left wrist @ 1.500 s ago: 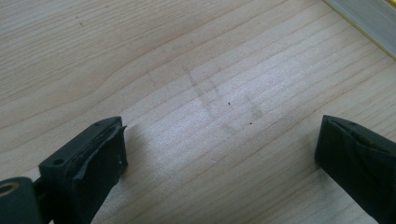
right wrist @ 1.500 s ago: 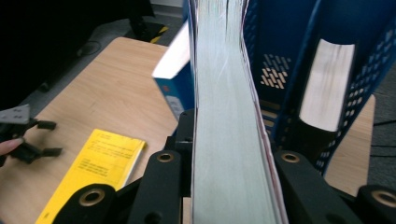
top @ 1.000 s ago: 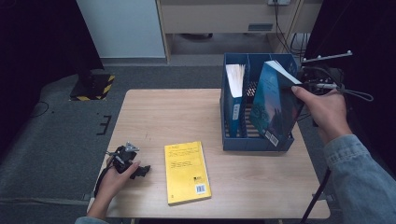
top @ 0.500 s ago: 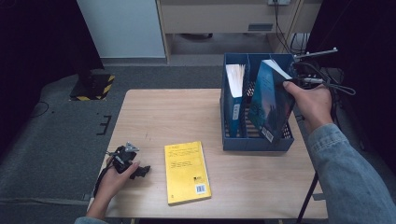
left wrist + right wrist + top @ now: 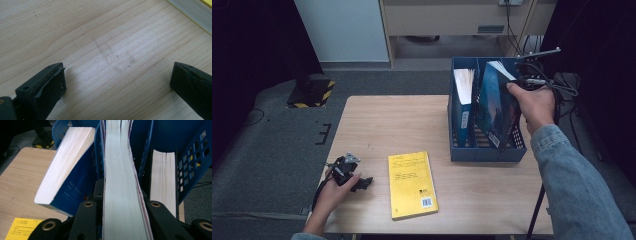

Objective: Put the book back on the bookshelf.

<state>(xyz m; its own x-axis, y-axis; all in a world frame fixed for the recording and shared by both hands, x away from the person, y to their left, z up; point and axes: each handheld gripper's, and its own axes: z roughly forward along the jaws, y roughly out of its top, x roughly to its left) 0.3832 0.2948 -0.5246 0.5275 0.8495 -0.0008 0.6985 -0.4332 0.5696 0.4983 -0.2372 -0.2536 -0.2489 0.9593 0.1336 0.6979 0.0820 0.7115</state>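
A blue book (image 5: 496, 107) stands tilted in the blue file holder (image 5: 486, 152), its page edge (image 5: 120, 170) facing me in the right gripper view. My right gripper (image 5: 518, 80) (image 5: 122, 195) is shut on the top of this book, one jaw on each cover. A second blue book (image 5: 462, 100) (image 5: 67, 182) leans in the compartment to its left. Flat on the table's front lies a yellow book (image 5: 412, 185) (image 5: 21, 228). My left gripper (image 5: 361, 182) (image 5: 117, 82) rests at the front left of the table, open, with bare wood between its jaws.
A third book with white pages (image 5: 162, 177) stands in the holder's right compartment beside the slotted wall (image 5: 193, 157). The wooden table (image 5: 392, 125) stretches between the holder and my left hand. Cables (image 5: 562, 87) trail off behind my right hand.
My right hand has carried the blue book a little to the left and slightly lower into the holder. The left hand and the yellow book have stayed put.
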